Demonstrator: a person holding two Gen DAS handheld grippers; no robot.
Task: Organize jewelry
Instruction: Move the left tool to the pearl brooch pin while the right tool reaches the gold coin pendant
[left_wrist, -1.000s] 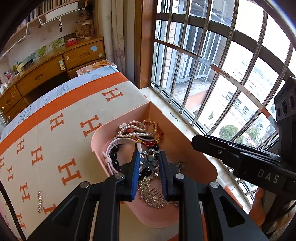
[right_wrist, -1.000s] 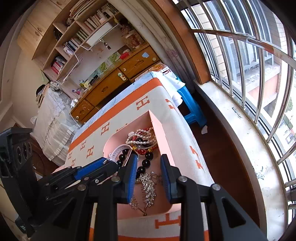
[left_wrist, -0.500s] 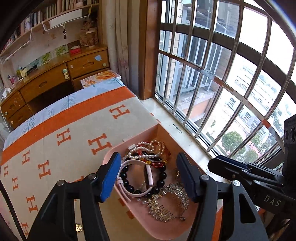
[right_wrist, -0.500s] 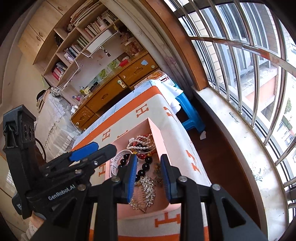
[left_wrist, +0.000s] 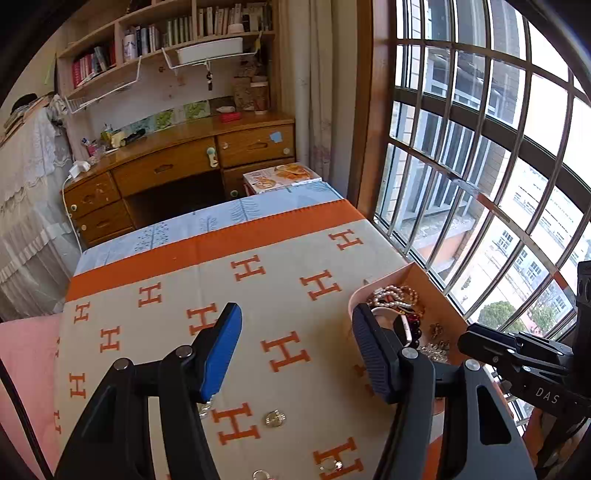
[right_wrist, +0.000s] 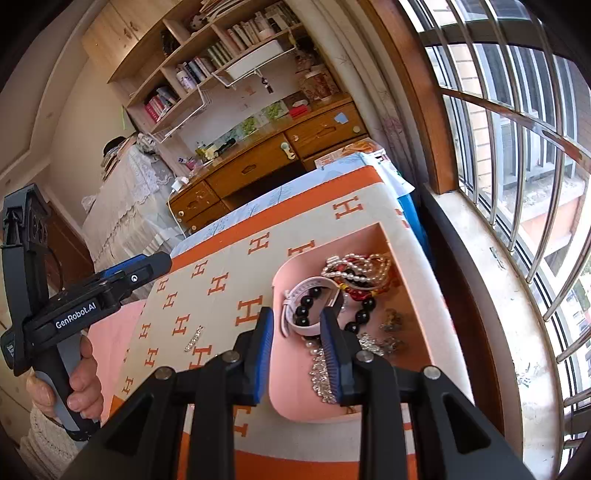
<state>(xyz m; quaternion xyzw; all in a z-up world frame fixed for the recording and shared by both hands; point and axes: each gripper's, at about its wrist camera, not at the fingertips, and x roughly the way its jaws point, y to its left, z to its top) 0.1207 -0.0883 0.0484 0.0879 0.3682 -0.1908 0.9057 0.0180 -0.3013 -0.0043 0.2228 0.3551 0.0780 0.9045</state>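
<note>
We see the left gripper (left_wrist: 295, 354) wide open and empty over the blanket (left_wrist: 280, 280). Right gripper (right_wrist: 297, 354) is narrowly open, gripping nothing, above the pink tray (right_wrist: 369, 408). Jewelry (right_wrist: 354, 273) sits in the tray; loose pieces (left_wrist: 274, 419) lie on the blanket.

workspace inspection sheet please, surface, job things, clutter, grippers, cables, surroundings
surface: blanket with orange H pattern, over a table by the window
job's things: pink tray holds pearl strands, black beads, white band and rhinestone comb; rhinestone bar and small brooch loose on the blanket
clutter: nothing seen
grippers: left gripper open, empty; right gripper narrowly open over the tray, empty
cables: white cable by the desk
surroundings: desk, bookshelf, barred window
</note>
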